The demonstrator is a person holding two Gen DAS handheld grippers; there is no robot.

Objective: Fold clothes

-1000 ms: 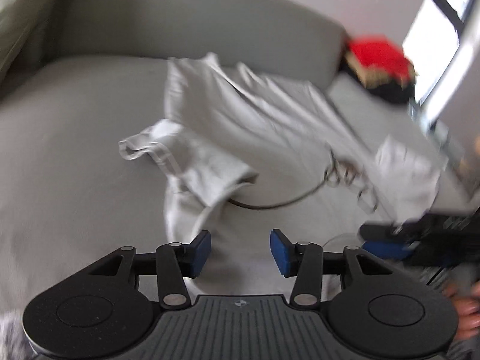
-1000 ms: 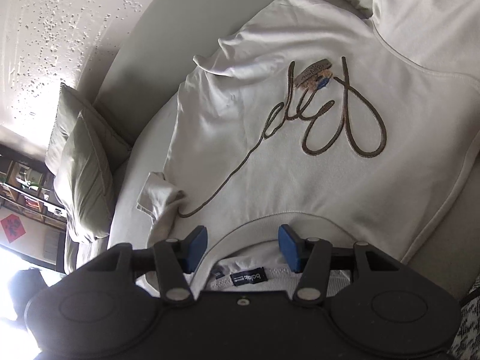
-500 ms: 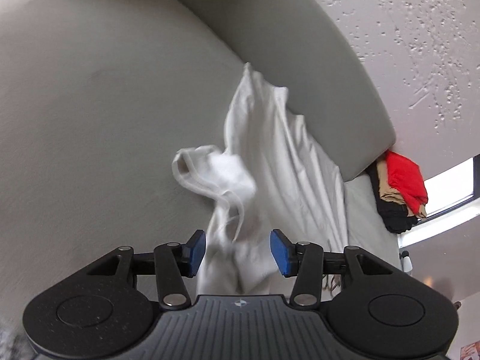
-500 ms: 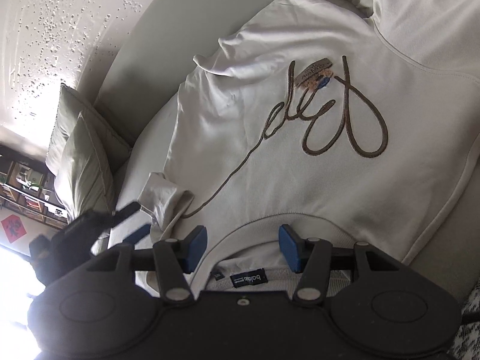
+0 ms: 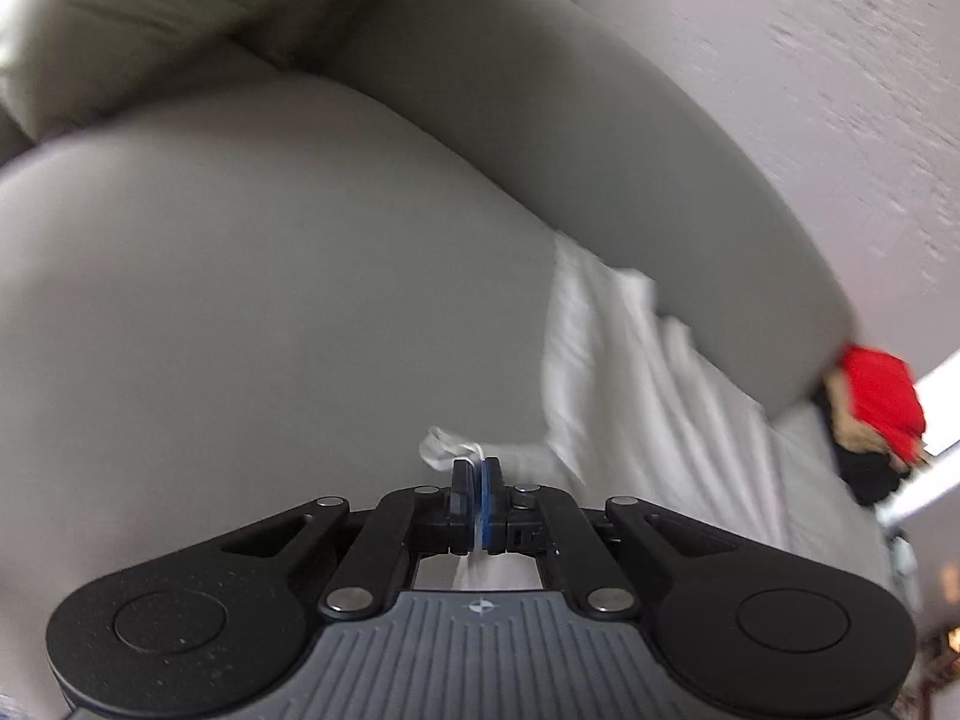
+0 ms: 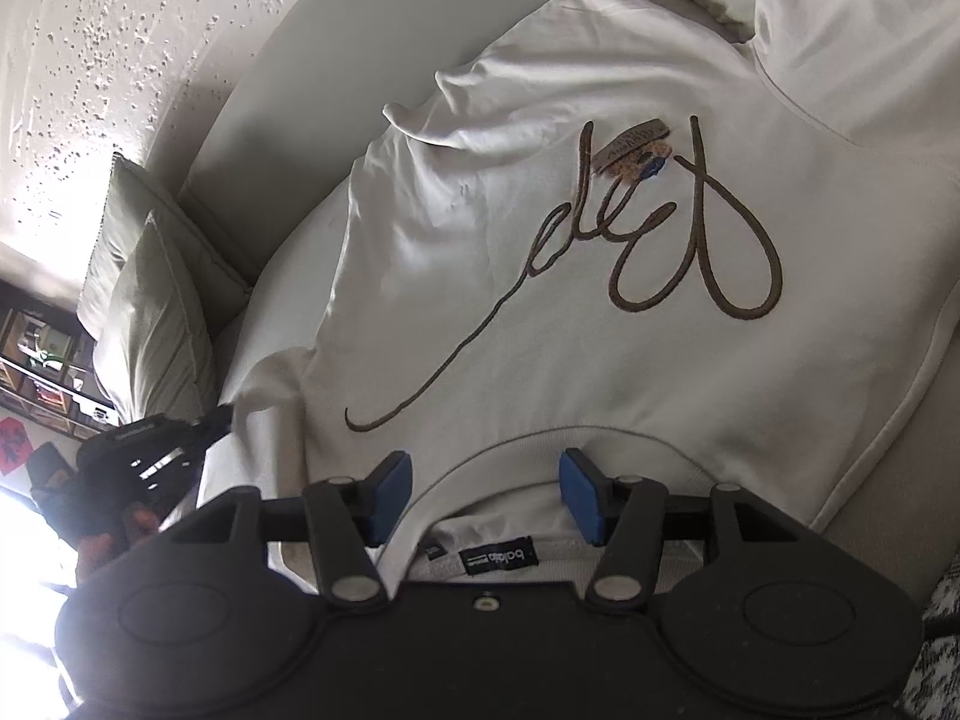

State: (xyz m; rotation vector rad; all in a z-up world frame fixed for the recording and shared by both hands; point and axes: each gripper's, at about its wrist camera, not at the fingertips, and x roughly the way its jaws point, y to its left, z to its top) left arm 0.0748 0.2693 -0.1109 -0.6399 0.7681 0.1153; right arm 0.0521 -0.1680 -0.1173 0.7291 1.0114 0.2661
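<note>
White sweatshirt [image 6: 600, 312] flat on grey sofa [image 5: 270, 300], sleeve pinched in left hand-held gripper [image 5: 477, 474], right hand-held gripper [image 6: 485, 495] wide, empty.

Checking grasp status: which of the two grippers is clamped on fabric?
The left gripper: its jaws are shut on the white sweatshirt sleeve. The right gripper is open at the collar.

sweatshirt [image 6: 600, 312] on sofa [image 6: 264, 312] (pillows [image 6: 144, 300] left)

left gripper [image 5: 477, 468] now clamped on sweatshirt [image 6: 570, 276] sleeve cuff [image 5: 447, 450], sleeve drawn out
</note>
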